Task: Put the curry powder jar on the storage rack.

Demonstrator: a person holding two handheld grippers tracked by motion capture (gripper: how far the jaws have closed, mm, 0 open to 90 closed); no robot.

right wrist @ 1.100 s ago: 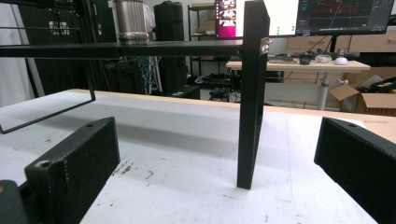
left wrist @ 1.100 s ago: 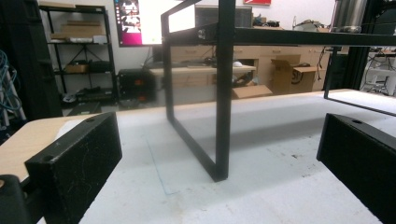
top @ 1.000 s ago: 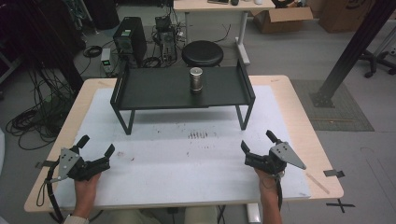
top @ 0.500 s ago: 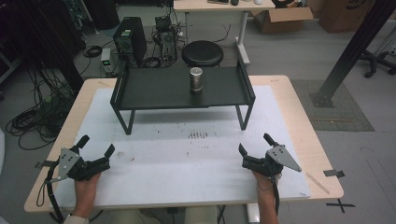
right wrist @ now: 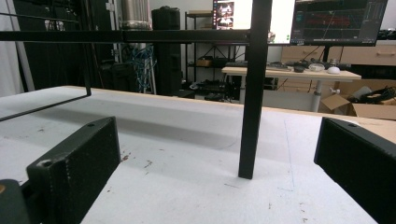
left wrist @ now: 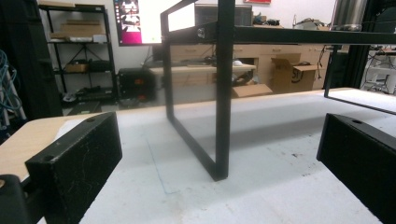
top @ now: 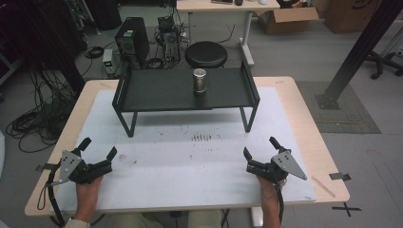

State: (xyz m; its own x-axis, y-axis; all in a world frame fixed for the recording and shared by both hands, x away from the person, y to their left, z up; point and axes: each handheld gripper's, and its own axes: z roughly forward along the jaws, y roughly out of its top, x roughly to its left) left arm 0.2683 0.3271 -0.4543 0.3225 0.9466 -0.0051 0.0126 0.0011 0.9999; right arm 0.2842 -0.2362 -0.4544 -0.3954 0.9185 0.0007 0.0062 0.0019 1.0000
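Left tool: the black two-jaw left tool sits low over the near-left part of the desk, held in the person's left hand; its jaws are spread wide with nothing between them.
Desk: a light wooden desk covered by a white, scuffed mat.
Stand: a black metal tray stand on thin legs rests on the far half of the mat, well apart from both tools. In the left gripper view one of its legs stands ahead between the spread jaws; in the right gripper view another leg does the same.
Can: a small upright silver metal can stands on the stand's top, right of its middle.
Marks: a cluster of dark smudges lies on the mat in front of the stand.
Right tool: the black two-jaw right tool with a grey three-cornered plate, held in the right hand near the desk's near-right edge; its jaws are spread wide and empty.
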